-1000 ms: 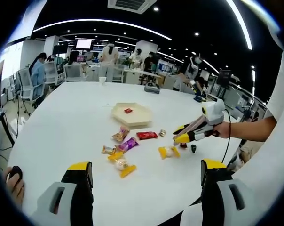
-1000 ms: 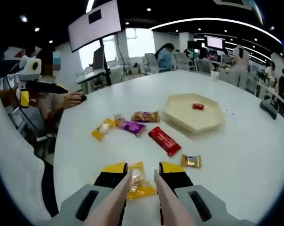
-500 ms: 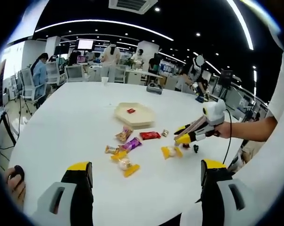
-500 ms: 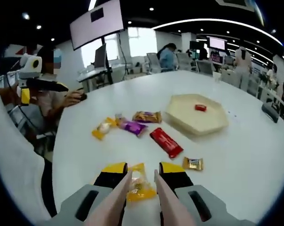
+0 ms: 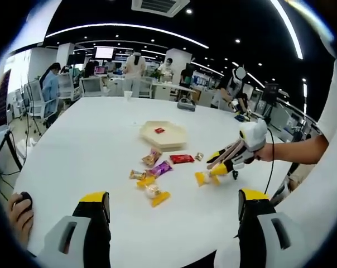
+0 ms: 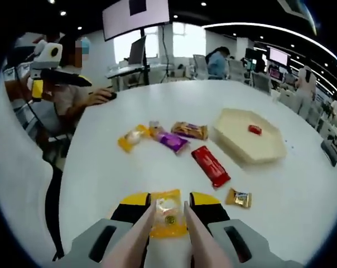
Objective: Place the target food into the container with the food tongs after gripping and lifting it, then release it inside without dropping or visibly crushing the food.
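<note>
The right claw point(image 6: 168, 211) pinches the yellow candy point(image 6: 168, 219) with tongs; the tray point(image 6: 235, 146) lies ahead, rightward; left claw point(image 5: 171, 207) open, empty.

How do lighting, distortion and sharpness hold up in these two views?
Left gripper view: ceiling light strips bow into arcs from fisheye distortion; the white table is evenly lit, and the far wrappers look small and soft. Right gripper view: bright windows behind wash out; the yellow wrapped snack between the tongs is readable, and the hexagonal tray shows faint shadow.
</note>
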Available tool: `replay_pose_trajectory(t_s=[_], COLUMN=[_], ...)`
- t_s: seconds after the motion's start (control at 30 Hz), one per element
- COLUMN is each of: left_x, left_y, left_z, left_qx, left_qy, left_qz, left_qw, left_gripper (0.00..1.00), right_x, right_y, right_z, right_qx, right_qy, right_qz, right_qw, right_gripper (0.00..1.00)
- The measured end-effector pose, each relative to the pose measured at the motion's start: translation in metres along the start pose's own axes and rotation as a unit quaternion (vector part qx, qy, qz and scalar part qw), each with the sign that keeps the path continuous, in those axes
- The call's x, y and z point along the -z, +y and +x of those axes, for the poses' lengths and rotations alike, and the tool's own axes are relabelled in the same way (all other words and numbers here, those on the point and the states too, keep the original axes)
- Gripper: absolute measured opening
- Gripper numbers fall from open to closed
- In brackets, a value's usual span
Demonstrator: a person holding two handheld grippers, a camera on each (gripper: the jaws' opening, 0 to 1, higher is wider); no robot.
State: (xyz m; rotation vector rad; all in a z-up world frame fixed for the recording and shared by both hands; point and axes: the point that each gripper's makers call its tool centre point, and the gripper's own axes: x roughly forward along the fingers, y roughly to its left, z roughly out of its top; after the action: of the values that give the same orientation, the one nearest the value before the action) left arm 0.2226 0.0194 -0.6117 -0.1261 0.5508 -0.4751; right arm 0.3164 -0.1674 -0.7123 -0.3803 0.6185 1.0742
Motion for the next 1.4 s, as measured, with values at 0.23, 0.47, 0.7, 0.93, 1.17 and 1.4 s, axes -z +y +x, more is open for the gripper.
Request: replay_pose_trajectory(t_s=[0.23, 0.47, 0.7, 0.93, 1.17, 1.4], left_x=[0.005, 0.008, 0.009, 0.012, 0.013, 0.010], left_y=[0.001, -0.001, 0.000, -0.002, -0.001, -0.002], left_z=[-0.002, -0.002, -0.004, -0.007, -0.009, -0.007], left_qx=[-0.004, -0.003, -0.006, -0.011, -0.015, -0.013], left_qy=[-0.002, -0.001, -0.003, -0.002, -0.001, 0.000], left_qz=[-0.008, -0.013, -0.015, -0.017, -0.019, -0.014], left_qw=[1.0000, 0.9999, 0.9999, 0.9998, 0.9997, 0.9998], left_gripper=[0.96, 0.95, 0.95, 0.95, 0.95, 0.95], right_x=[0.002, 0.003, 0.005, 0.010, 0.012, 0.010], right_y=[0.005, 0.008, 0.012, 0.013, 0.011, 0.018], right_z=[0.005, 0.010, 0.015, 0.019, 0.022, 0.025], right_qx=[-0.015, -0.027, -0.035, -0.047, -0.061, -0.076], right_qy=[0.018, 0.033, 0.046, 0.047, 0.034, 0.024], right_qz=[-0.010, -0.011, 0.005, 0.053, 0.086, 0.113], right_qw=[0.9997, 0.9990, 0.9983, 0.9964, 0.9938, 0.9904], right_gripper=[0.27, 0.27, 0.27, 0.27, 0.26, 0.22])
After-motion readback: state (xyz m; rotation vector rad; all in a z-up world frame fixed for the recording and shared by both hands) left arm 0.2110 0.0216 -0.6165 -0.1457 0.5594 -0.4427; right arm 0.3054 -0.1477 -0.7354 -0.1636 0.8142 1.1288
